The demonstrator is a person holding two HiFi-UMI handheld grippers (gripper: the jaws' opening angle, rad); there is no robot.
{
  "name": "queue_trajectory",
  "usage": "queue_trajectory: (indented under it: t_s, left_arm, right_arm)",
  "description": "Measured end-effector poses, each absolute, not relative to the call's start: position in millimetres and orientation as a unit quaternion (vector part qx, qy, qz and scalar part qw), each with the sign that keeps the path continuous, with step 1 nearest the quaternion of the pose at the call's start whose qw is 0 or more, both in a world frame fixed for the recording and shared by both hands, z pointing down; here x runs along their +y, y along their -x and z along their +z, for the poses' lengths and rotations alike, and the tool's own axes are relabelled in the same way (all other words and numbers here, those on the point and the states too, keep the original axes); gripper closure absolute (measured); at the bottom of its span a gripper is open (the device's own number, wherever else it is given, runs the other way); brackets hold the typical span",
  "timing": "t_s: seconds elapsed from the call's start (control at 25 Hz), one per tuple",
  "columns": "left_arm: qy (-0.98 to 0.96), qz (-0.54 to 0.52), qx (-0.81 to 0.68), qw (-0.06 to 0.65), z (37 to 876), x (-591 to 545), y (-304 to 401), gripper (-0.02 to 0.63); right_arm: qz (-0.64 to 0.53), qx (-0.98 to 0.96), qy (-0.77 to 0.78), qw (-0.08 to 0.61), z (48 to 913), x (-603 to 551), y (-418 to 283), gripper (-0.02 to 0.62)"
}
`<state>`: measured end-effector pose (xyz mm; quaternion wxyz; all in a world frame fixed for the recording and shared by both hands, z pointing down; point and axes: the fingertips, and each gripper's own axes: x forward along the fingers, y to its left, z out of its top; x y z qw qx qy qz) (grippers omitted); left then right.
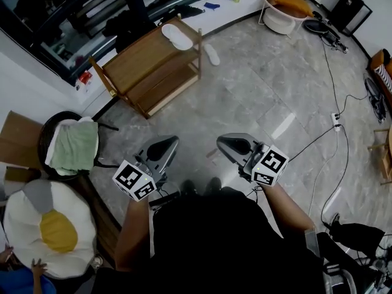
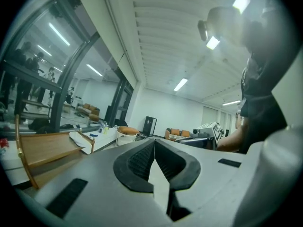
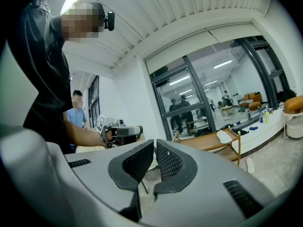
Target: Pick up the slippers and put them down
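Observation:
One white slipper [image 1: 176,35] lies on the top shelf of a wooden rack [image 1: 144,63] by the window wall. The other white slipper [image 1: 211,54] lies on the marble floor just right of the rack. Both show far off in the right gripper view, the slipper on the rack [image 3: 223,136] and the one on the floor [image 3: 250,164]. My left gripper [image 1: 174,139] and right gripper [image 1: 219,141] are held level in front of the person's body, well short of the rack. Each is shut with nothing between its jaws, as the left gripper [image 2: 154,141] and right gripper [image 3: 155,143] views show.
A round chair with a green cloth [image 1: 73,144] and an egg-shaped cushion [image 1: 52,225] stand at the left. A white basket with an orange cushion [image 1: 285,8] is at the back right. Cables and a power strip [image 1: 335,121] run across the floor at the right.

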<state>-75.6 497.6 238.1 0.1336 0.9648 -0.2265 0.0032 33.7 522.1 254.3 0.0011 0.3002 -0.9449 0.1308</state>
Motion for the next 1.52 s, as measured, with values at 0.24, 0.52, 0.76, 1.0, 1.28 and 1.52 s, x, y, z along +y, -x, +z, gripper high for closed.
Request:
queue_trajectory:
  t_s: [0.24,0.52,0.76,1.0,1.28,1.52]
  left_arm:
    - [-0.96,0.018,-0.248,0.13,239.8,491.8,62.8,0.595]
    - [-0.956,0.017,-0.262,0.129,240.0,490.0,55.6,0.595]
    - [-0.956,0.028,-0.258,0.136,252.8,466.2,57.4,0.595]
    - [-0.958,0.01,-0.246,0.146,263.4,405.4,69.9,0.595]
    - [-0.963,0.01,-0.229,0.14,258.2,317.4,110.3,0.595]
    - [-0.963,0.008,-0.229,0.145,262.3,258.2,136.3,0.595]
  right_arm:
    - [0.138,-0.947,-0.29,-0.015,253.1,516.7,-52.7,0.566]
    - [0.131,-0.952,-0.276,-0.014,255.6,508.6,-69.1,0.566]
    - [0.137,-0.948,-0.287,-0.021,259.7,477.8,-74.0,0.566]
    - [0.147,-0.944,-0.296,-0.011,269.4,426.0,-59.5,0.566]
    - [0.158,-0.936,-0.314,-0.01,272.0,335.1,-16.4,0.566]
    - [0.151,-0.936,-0.316,0.013,270.7,275.6,6.7,0.566]
